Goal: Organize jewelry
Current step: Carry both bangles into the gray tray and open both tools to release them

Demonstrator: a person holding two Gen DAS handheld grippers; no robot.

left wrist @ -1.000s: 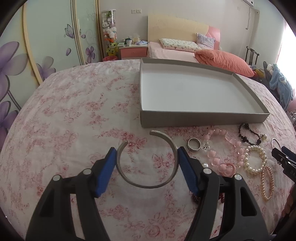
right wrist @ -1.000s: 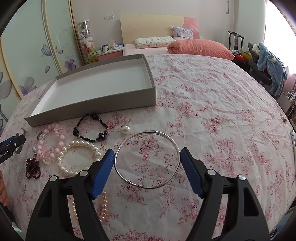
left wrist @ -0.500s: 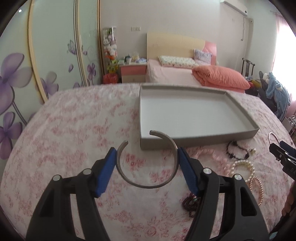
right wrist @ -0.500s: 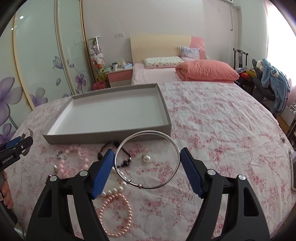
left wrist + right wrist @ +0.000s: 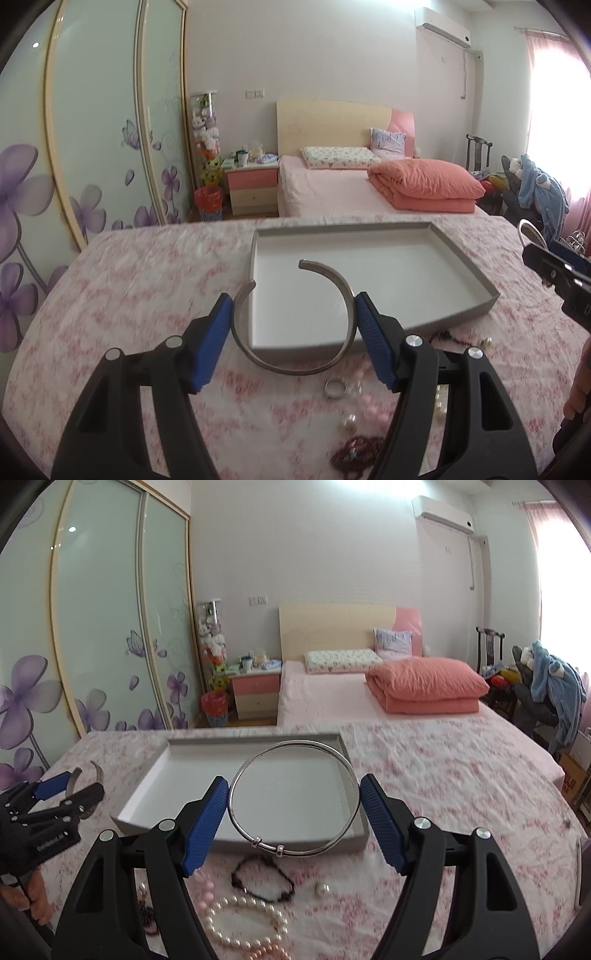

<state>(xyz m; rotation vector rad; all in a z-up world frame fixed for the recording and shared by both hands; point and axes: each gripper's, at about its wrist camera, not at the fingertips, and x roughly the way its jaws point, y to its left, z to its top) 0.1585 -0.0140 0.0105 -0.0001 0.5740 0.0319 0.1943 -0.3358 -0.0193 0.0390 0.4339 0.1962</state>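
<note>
Bedroom: floral sliding wardrobe doors on the left, a second bed with a folded orange quilt (image 5: 424, 686) at the back, pink nightstand (image 5: 253, 188) beside it. Work surface is a bed under a pink floral sheet (image 5: 443, 775).

Grey shallow tray (image 5: 458, 254) lies flat on the sheet, white inside, nothing in it.

Left gripper (image 5: 293, 343): blue fingers (image 5: 214, 343) clamped on the outer sides of an open silver cuff bangle (image 5: 291, 365), gap of the cuff pointing away from the camera. It is held clear of the sheet, in front of the tray's near-left corner.

Right gripper (image 5: 293, 821): blue fingers (image 5: 380, 823) clamped on either side of a thin closed silver bangle (image 5: 236, 786) with two small sliding beads at the near edge. Also held in the air, in front of the tray's near wall.

Loose on the sheet on the near side of the tray:
- black bead bracelet (image 5: 262, 878)
- white pearl bracelet (image 5: 243, 919), with a pink pearl strand (image 5: 269, 952) at the frame's bottom edge
- single pearl (image 5: 321, 889) to the right of the black bracelet
- silver ring (image 5: 335, 388)
- dark red bead bracelet (image 5: 354, 452)
- pink bead bracelet (image 5: 205, 886), blurred

A person's hand (image 5: 35, 897) is visible under the left gripper's handle in the right wrist view.
</note>
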